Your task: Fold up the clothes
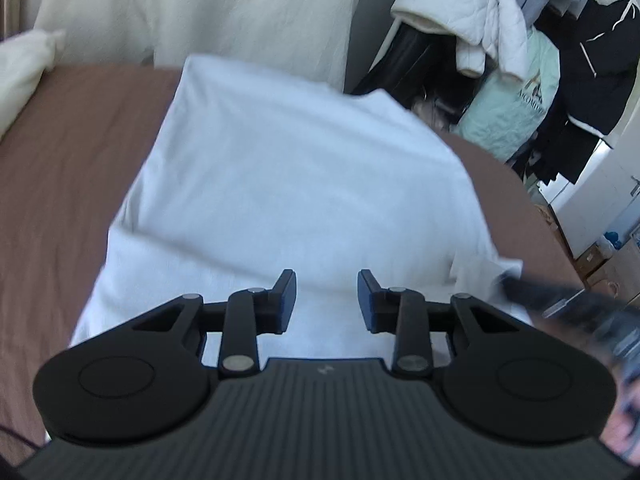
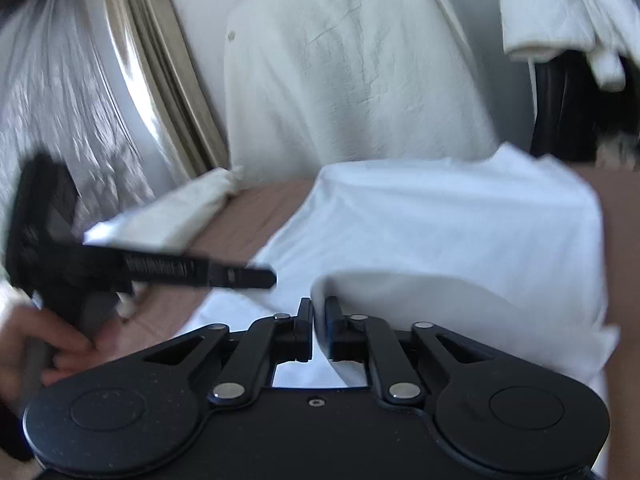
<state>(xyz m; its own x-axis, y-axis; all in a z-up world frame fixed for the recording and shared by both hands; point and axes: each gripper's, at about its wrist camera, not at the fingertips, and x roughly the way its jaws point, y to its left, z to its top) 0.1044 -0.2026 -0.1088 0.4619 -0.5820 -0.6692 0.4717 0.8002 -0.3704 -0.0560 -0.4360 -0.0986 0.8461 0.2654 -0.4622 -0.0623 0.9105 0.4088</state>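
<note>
Through the left wrist camera I saw my left gripper (image 1: 327,296) with its jaws standing well apart and nothing between them, hovering over the near end of the white T-shirt (image 1: 288,184). The shirt lay spread on the brown bed sheet (image 1: 76,160) straight ahead of the fingers, running away from them toward the far edge of the bed. Low to the right of that gripper, blurred, the dark body of the other tool crossed the shirt's near corner.

On the right wrist camera my right gripper (image 2: 319,322) had its jaws nearly together, pinching a raised fold of the white T-shirt (image 2: 460,220) between the pads; the cloth rose from the fingertips and curled over to the right. To its left, the left gripper (image 2: 244,276) came in side-on, smeared by motion, with the left hand (image 2: 52,344) wrapped round its grip just beyond my own frame.

Farther ahead, past the shirt's far end, a cream pillow (image 2: 188,208) lay on the sheet to the left, and a pale bedcover (image 2: 352,72) hung upright behind it. Off to the far right of the left gripper stood a rack of piled clothes (image 1: 520,40), jackets and a quilted white coat among them.
</note>
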